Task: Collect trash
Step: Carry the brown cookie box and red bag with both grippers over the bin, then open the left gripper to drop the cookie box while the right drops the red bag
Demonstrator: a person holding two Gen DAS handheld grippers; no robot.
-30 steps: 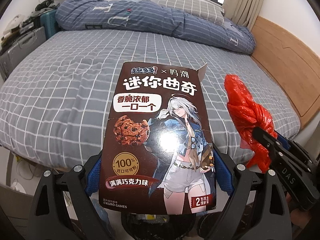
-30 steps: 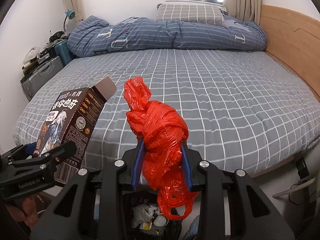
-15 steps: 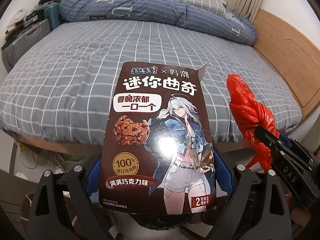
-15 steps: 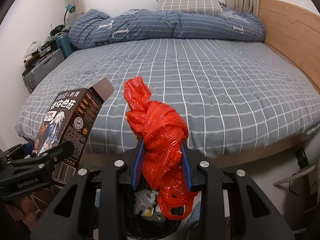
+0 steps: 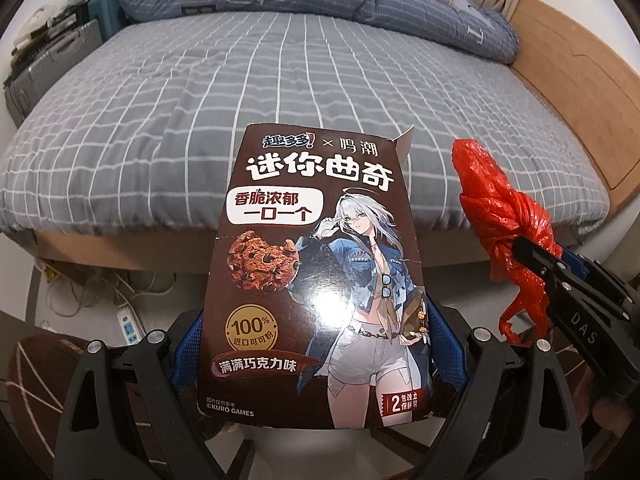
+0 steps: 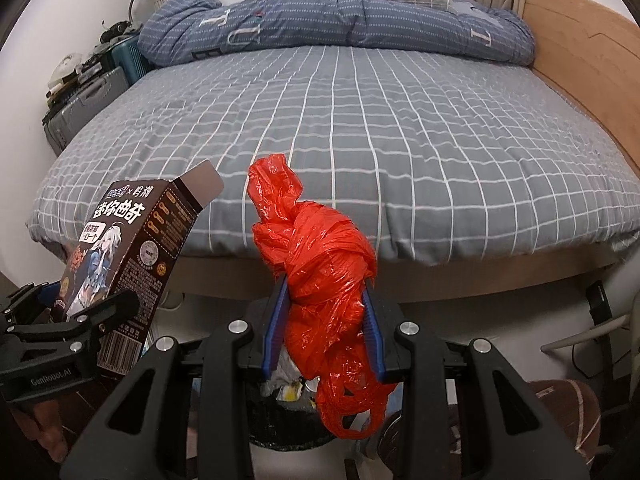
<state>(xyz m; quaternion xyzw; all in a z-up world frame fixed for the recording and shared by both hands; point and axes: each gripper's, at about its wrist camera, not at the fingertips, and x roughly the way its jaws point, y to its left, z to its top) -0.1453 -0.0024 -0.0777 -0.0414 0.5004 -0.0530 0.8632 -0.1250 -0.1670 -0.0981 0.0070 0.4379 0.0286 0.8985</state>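
My left gripper (image 5: pixel 312 352) is shut on a brown cookie box (image 5: pixel 316 264) with a cartoon figure on its front; the blue pads press both long edges. The same box (image 6: pixel 124 256) shows at the left of the right wrist view, top flap open. A crumpled red plastic bag (image 6: pixel 320 280) is clamped between the pads of my right gripper (image 6: pixel 324 332), which is shut on it; the bag (image 5: pixel 504 216) also appears at the right of the left wrist view. Below the right gripper stands a black trash bin (image 6: pixel 280 412) with rubbish inside, partly hidden by the fingers.
A bed (image 6: pixel 360 140) with a grey checked sheet fills the middle ground, a blue duvet (image 6: pixel 320 20) at its far end. Suitcases (image 6: pixel 84 104) stand at the left, a power strip (image 5: pixel 128 320) with cables lies on the floor, a wooden headboard (image 5: pixel 580 92) is at the right.
Both grippers have drawn back from the bed and sunk, tilting downward. The bed edge now sits higher in both views, and more floor and more of the bin show beneath them. Both grips are unchanged.
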